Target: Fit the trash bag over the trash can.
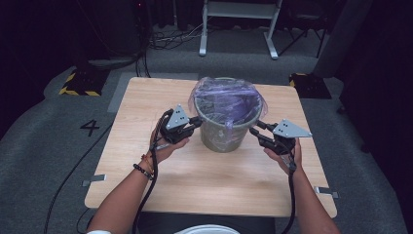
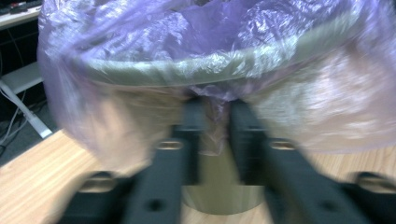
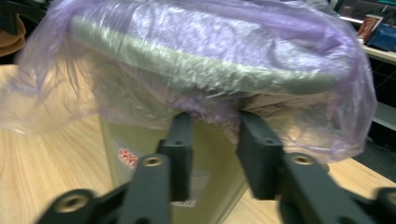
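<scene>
High view: A grey-green bin (image 1: 225, 127) stood upright on the wooden table (image 1: 195, 180), toward the far half of the tabletop. A purple plastic liner (image 1: 229, 95) covered the bin's mouth and hung over its rim. The left gripper (image 1: 197, 120) was at the bin's left side, its tips touching the wall just below the rim. The right gripper (image 1: 254, 130) was at the bin's right side, its tips just beside the wall under the liner's skirt. A hand (image 1: 163, 146) held the left tool and another hand (image 1: 285, 155) held the right tool, both nearer the person than the bin. A black cable (image 1: 146, 195) trailed from the left tool toward the near table edge.

Left gripper view: The picture was blurred. The two black jaws stood close together with a narrow gap, and a fold of the liner (image 2: 212, 116) lay in that gap just under the bin's rim (image 2: 187, 70). The jaws were clenched on the liner.

Right gripper view: The jaws stood apart under the overhanging liner (image 3: 280, 116), against the bin's wall (image 3: 140, 140). A wide gap separated them, and nothing was pinched; the right jaws were released. A red label (image 3: 128, 157) was on the bin's wall, left of the jaws.
</scene>
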